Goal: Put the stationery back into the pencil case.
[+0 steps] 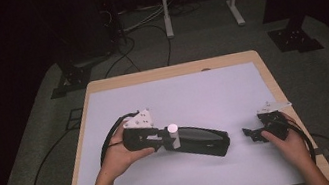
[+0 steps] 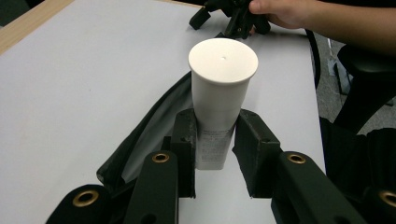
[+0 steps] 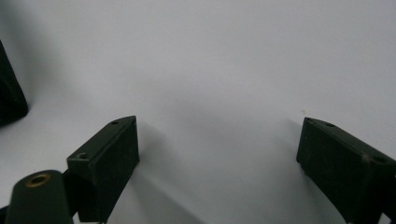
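The left claw (image 2: 212, 154) pinches a white tube (image 2: 219, 100), both pads pressed against its lower body so that the flat cap end stands up and away from the hand. The grip sits low on the tube, probably so that the broad cap stays free and the tube can be guided end-first into something. Just beneath and behind it lies a dark pouch (image 2: 154, 126) on the white desk (image 2: 70, 84); in the high view the pouch (image 1: 201, 142) stretches from the left claw (image 1: 168, 140) toward the middle of the desk (image 1: 178, 95), with the tube (image 1: 173, 130) held over its near end. That placement suggests the pouch is the tube's destination or source, though whether its mouth is open cannot be told from these pictures. The right claw (image 3: 217, 158) is spread wide with nothing between its pads, hovering low over bare desk (image 3: 210, 60). In the high view it (image 1: 253, 134) waits just off the pouch's far end, near but not touching, likely ready to steady or hold the pouch while the left hand (image 1: 122, 153) works the tube.
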Motion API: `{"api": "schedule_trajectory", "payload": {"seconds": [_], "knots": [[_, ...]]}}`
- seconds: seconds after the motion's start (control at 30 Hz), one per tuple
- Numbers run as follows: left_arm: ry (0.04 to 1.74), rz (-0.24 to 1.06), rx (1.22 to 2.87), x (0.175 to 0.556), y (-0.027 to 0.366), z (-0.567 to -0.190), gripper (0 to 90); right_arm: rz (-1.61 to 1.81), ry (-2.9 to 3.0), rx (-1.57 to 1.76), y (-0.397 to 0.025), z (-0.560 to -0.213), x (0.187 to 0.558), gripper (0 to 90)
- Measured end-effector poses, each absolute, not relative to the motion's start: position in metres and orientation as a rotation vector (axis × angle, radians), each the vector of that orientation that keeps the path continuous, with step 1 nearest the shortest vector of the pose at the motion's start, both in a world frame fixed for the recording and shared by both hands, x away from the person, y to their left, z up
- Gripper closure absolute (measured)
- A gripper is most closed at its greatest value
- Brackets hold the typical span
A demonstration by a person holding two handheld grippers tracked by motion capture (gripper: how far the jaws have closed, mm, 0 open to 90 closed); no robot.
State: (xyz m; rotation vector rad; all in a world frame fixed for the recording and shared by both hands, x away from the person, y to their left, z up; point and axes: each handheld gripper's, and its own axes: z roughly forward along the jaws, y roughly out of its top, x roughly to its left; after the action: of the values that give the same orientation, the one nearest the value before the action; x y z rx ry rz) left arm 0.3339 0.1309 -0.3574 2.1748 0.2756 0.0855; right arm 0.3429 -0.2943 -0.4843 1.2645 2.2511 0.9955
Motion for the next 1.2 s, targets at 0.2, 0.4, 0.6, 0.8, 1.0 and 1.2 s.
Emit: {"api": "schedule_trajectory", "payload": {"seconds": [0.2,0.4,0.6,0.8,1.0,1.2], "knots": [[0.28,0.085,2.154,0.339,0.127,-0.357,69.4,0.996,2.251,1.264,-0.294,-0.484,0.343,11.8],[0.282,0.097,2.148,0.347,0.121,-0.357,69.4,0.995,2.251,1.265,-0.294,-0.484,0.343,11.8],[0.282,0.101,2.146,0.355,0.114,-0.359,69.3,0.995,2.251,1.265,-0.294,-0.484,0.343,11.8],[0.28,0.102,2.154,0.36,0.106,-0.364,69.3,0.996,2.251,1.264,-0.294,-0.484,0.343,11.8],[0.281,0.105,2.163,0.363,0.099,-0.369,69.3,0.995,2.251,1.264,-0.294,-0.484,0.343,11.8],[0.286,0.105,2.173,0.365,0.098,-0.372,69.3,0.995,2.251,1.264,-0.294,-0.484,0.343,11.8]]}}
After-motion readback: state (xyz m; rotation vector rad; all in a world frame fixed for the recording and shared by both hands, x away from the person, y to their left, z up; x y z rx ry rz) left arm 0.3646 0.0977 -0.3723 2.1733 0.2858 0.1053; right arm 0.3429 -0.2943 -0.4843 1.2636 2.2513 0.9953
